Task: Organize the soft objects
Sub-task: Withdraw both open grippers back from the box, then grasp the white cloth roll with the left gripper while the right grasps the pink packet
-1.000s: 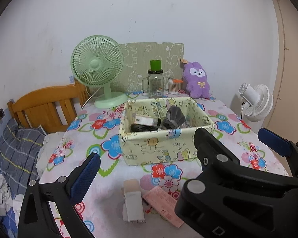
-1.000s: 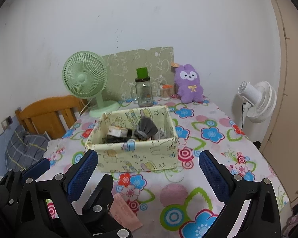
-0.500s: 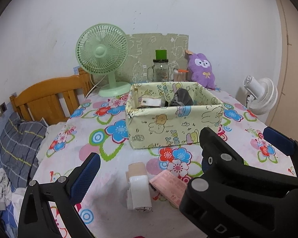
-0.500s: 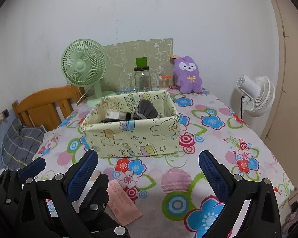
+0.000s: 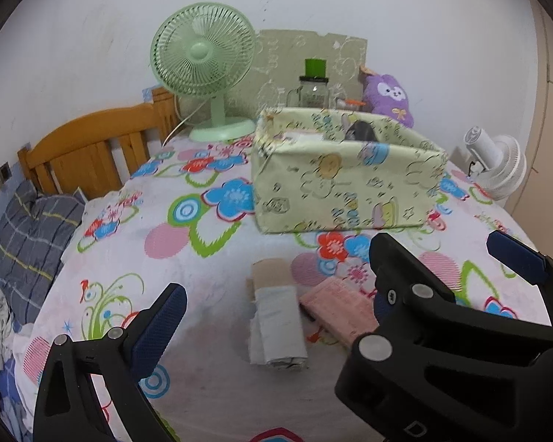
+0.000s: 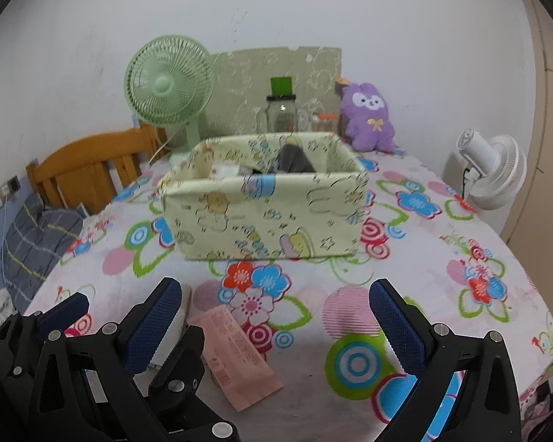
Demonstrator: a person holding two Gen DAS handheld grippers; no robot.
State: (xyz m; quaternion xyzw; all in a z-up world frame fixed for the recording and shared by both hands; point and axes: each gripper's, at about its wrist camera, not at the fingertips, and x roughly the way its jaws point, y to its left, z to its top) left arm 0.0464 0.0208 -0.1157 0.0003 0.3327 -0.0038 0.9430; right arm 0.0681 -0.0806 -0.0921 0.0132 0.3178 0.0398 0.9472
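A folded white-and-tan cloth (image 5: 274,315) and a pink packet (image 5: 337,309) lie on the floral tablecloth (image 5: 210,276) in front of a pale green fabric box (image 5: 344,180) that holds dark and white items. My left gripper (image 5: 276,294) is open and empty, low over the cloth. My right gripper (image 6: 276,305) is open and empty above the pink packet (image 6: 239,353). The box also shows in the right wrist view (image 6: 265,199). A purple plush toy (image 6: 367,118) sits at the back.
A green desk fan (image 5: 204,62), a glass jar with a green lid (image 5: 313,86) and a patterned board stand along the back wall. A white fan (image 6: 492,169) stands off the right edge. A wooden bed frame (image 5: 88,147) and grey pillow are at left.
Both grippers have dropped lower and moved closer to the table; the box and the folded cloth look nearer. Both grippers stay open and empty.
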